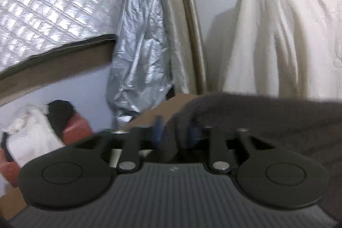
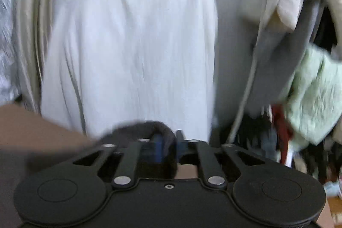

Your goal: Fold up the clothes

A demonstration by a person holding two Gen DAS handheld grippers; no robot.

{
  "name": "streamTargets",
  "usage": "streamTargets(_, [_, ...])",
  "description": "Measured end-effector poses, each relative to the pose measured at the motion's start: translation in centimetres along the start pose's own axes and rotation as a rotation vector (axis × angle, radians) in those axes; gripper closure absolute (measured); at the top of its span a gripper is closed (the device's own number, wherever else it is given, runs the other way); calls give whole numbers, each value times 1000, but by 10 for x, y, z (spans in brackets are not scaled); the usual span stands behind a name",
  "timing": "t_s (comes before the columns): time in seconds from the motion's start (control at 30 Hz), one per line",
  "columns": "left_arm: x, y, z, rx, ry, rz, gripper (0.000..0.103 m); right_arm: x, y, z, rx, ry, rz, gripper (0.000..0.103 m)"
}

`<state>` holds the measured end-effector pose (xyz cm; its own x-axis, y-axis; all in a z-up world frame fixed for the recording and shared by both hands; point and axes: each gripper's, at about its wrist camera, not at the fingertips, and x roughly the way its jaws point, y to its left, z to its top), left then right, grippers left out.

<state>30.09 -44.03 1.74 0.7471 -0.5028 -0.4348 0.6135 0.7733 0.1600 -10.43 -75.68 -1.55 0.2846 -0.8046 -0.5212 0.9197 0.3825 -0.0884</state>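
Blur is hiding detail; left gripper (image 1: 174, 131) is gaping around grey cloth (image 1: 267, 119), right gripper (image 2: 168, 143) is pinching its fold.

Your left gripper (image 1: 174, 131) has its blue jaws apart, with a fold of the dark grey garment (image 1: 267, 121) lying between them. Behind hang a cream cloth (image 1: 288, 35) and crumpled silver sheeting (image 1: 141, 46).

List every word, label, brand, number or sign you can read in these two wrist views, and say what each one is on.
None can be read.
Left gripper: a small pale mark on its ribbed body, too small and blurred to read.
Dark grey cloth, white sheet, silver foil cover, green cloth: no print visible.
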Motion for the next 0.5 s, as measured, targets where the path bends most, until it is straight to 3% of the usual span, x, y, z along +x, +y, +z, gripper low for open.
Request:
streamTargets(0.03, [5,-6,-9,37,51,8,11,10,0,-3,-12,56,-48,56])
streamTargets(0.1, [7,-16,-35,111,126,43,15,12,6,-21,-53,72,-161,51])
streamTargets(0.13, [8,-21,-48,149,164,61,15,8,8,-35,-51,81,-136,49])
streamTargets(0.2, [-11,-18,-82,138,199,25,15,-3,10,-60,-29,126,-22,45])
streamTargets(0.37, [-49,25,-166,-115,382,-82,15,-47,21,-145,4,256,195,45])
streamTargets(0.5, [-52,43,-179,-182,448,-124,15,-83,28,-199,-37,316,281,44])
